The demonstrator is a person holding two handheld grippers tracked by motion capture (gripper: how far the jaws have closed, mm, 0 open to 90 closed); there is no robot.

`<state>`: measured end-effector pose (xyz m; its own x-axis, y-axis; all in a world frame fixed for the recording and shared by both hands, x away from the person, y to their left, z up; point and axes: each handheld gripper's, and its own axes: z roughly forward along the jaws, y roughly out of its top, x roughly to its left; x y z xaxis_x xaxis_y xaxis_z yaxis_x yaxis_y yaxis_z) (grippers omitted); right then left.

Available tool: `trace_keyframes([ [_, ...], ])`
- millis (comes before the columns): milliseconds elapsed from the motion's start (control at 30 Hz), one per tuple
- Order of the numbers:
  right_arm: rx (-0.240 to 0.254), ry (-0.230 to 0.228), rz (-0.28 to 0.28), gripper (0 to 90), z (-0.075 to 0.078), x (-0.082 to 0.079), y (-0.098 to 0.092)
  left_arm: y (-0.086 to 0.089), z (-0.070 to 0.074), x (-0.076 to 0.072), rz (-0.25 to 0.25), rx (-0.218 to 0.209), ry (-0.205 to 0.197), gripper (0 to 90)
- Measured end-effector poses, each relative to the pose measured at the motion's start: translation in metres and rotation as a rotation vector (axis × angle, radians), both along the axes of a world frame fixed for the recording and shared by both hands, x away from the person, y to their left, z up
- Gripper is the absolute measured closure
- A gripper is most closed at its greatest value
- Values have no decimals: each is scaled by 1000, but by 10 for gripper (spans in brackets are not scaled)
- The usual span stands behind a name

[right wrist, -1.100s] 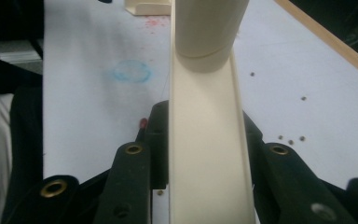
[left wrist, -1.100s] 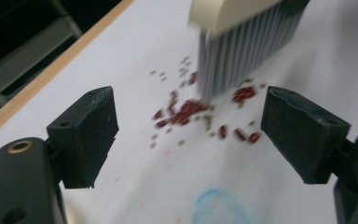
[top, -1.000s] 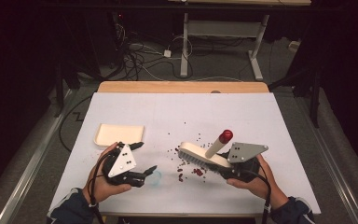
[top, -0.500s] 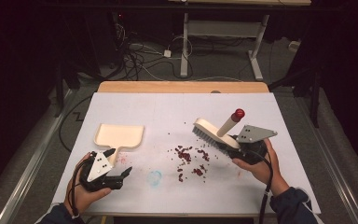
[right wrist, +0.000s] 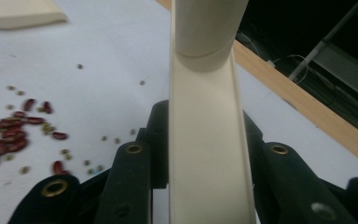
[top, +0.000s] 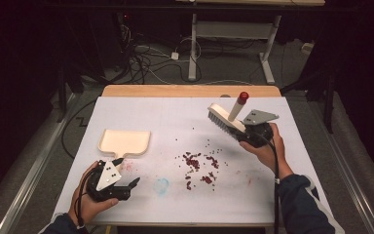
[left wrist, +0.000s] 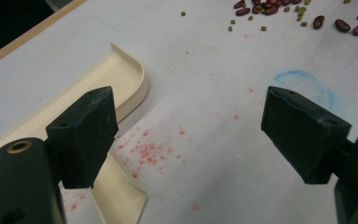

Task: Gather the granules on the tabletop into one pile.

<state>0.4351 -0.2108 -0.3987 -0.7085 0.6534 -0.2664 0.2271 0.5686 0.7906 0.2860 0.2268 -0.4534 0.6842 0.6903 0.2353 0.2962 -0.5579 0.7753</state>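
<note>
A cream dustpan lies flat on the white table at the left. My left gripper rests open just in front of it. In the left gripper view the jaws of the left gripper stand wide apart with nothing between them, and the dustpan lies beside the left jaw. Red and green beans are scattered mid-table. My right gripper is shut on a cream brush with a red-tipped handle, held up over the far right of the table. The right gripper clamps the brush body.
A faint blue ring and red smudges mark the white table cover. A wooden edge runs along the far side. Beyond it, desk legs and cables stand on a dark floor.
My right gripper has carried the brush away from the beans, up toward the far right. The left gripper has shifted left and lower, in front of the dustpan, and has kept still lately.
</note>
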Motion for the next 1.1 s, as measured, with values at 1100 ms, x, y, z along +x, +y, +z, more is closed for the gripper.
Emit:
trace_keyframes([
  [1100, -148, 5, 386, 679, -50, -5, 53, -7, -6, 0, -37, 48, 40, 179],
])
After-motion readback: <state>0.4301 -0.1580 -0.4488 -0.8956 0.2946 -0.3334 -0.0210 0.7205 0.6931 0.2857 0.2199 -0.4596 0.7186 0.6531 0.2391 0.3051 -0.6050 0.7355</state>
